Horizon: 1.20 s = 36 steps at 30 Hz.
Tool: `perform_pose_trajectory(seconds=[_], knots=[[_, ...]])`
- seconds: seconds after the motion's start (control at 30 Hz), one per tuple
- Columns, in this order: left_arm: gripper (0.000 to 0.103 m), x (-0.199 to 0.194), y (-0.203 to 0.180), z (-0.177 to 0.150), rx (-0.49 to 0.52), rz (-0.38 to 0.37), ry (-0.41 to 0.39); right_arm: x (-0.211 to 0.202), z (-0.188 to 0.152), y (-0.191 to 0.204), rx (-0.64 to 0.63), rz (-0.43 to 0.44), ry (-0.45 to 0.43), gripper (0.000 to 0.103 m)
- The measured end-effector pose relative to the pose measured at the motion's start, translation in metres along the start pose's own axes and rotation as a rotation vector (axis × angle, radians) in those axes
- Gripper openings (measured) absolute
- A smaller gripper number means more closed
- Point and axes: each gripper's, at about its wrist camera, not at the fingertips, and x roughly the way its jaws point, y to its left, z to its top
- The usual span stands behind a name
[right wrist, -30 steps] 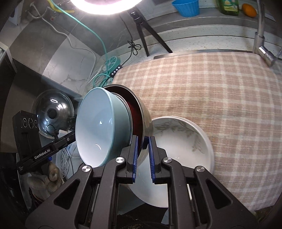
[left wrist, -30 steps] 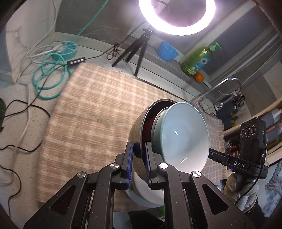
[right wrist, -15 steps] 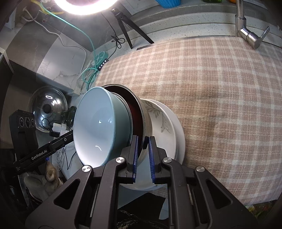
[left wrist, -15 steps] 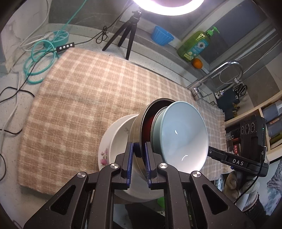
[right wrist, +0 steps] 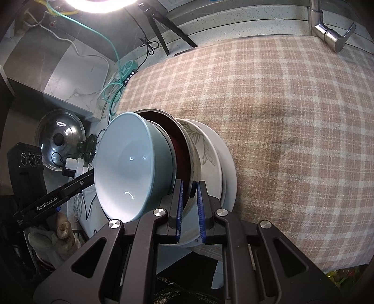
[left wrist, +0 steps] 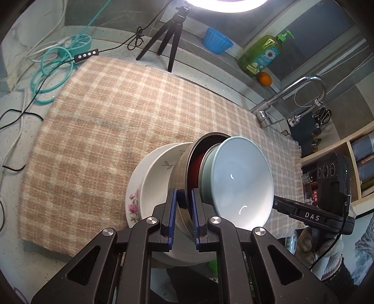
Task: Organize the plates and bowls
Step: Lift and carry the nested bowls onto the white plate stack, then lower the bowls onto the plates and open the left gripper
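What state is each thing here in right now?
Left gripper: shut on steel bowl rim.
Right gripper: shut on the opposite rim.
Steel bowl: held tilted, red inside.
Blue bowl: nested in steel bowl.
White bowl: on flowered plate.
Ring light: on.

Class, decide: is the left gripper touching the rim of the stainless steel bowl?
Touching. The left wrist view shows the left gripper with its blue pads pressed on either side of the stainless steel bowl rim, no gap visible.

Steel bowl (left wrist: pixel 181 168) between closed jaws
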Motion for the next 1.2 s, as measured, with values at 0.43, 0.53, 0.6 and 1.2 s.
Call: perform_pose_trajectory(seconds=[0.43, 0.53, 0.6, 1.2], knots=[[0.010, 0.001, 0.007, -0.005, -0.024, 0.011, 0.009, 0.000, -0.001, 0.005, -0.026, 0.010, 0.004, 0.012], [0.009, -0.001, 0.009, -0.006, -0.026, 0.015, 0.005, -0.001, -0.001, 0.008, -0.038, 0.012, -0.002, 0.013], [0.009, -0.002, 0.008, -0.006, -0.023, 0.014, 0.002, -0.001, 0.000, 0.010, -0.048, 0.000, -0.006, 0.013], [0.012, -0.020, -0.005, -0.017, 0.042, 0.072, -0.056, -0.019, -0.008, 0.010, -0.083, -0.045, -0.047, 0.021]])
